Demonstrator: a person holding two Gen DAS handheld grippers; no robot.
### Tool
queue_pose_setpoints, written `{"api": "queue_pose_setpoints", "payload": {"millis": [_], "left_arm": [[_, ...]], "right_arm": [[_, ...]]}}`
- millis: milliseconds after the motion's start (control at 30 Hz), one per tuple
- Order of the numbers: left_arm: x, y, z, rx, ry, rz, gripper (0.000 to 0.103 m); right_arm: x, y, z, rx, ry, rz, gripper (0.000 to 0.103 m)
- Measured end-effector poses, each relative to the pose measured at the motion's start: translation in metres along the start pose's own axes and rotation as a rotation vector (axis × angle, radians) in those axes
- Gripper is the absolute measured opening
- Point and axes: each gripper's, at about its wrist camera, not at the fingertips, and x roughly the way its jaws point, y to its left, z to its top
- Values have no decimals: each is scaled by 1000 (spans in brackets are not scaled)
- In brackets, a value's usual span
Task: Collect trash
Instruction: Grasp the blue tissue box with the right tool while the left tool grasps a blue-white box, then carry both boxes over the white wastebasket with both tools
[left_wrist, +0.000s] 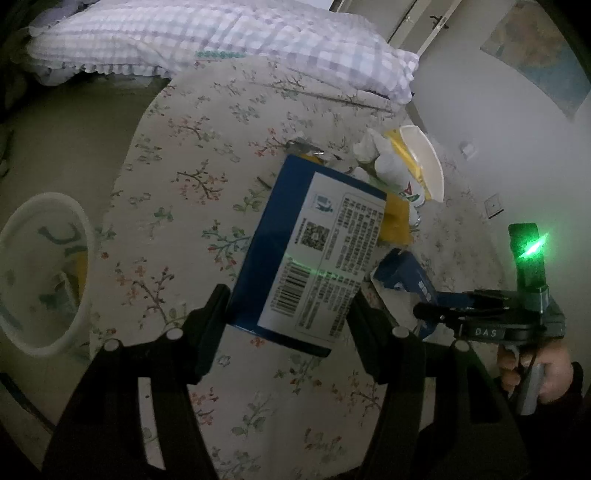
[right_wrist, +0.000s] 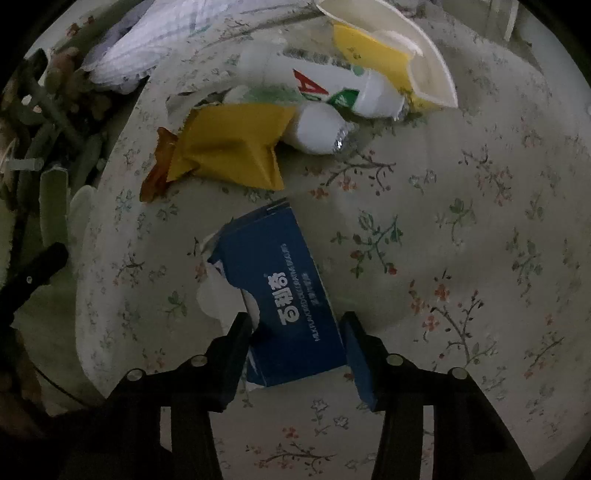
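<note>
A big blue box (left_wrist: 303, 254) with a white label and a barcode sits between the two black fingers of the left gripper (left_wrist: 290, 314). The fingers press on both of its sides, so the left gripper is clamped on the box, and the box looks lifted a little over the flowery bed sheet (left_wrist: 192, 192).

A small blue carton (right_wrist: 280, 295) with white writing lies on the same sheet. The right gripper (right_wrist: 295, 343) has one finger on each side of it. The left finger touches the carton, but there is a thin gap at the right finger, so I cannot tell if it is clamped yet.

Just past the small carton lies more trash in a pile: a yellow wrapper (right_wrist: 229, 147), two white bottles (right_wrist: 325, 88) lying on their sides, and a white paper bowl (right_wrist: 424, 62) tipped up at the back. The yellow wrapper touches one bottle.

A checked pillow (left_wrist: 221, 40) lies at the far end of the bed. A white trash bin (left_wrist: 44, 273) stands on the floor beside the bed, with some things inside it.
</note>
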Motion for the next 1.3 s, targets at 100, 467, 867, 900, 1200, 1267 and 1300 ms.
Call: {"api": "queue_pose_setpoints", "payload": {"millis": [100, 467, 867, 900, 1200, 1267, 1300], "left_arm": [[-5, 6, -1, -12, -10, 0, 64], [-33, 42, -9, -100, -79, 29, 64], [-68, 109, -25, -273, -153, 90, 64], [-70, 113, -27, -284, -154, 95, 64], [-78, 162, -39, -391, -158, 150, 64], [-79, 171, -40, -406, -160, 158, 64], [-79, 175, -41, -412, -160, 161, 64]], "right_arm": [[-13, 9, 2, -18, -43, 3, 50], [-49, 51, 12, -83, -155, 72, 50], [-62, 114, 27, -137, -210, 142, 50], [-58, 121, 31, -139, -209, 145, 50], [-35, 177, 48, -167, -200, 182, 50], [-28, 189, 50, -169, -188, 192, 50], [-23, 195, 51, -170, -182, 198, 50]]}}
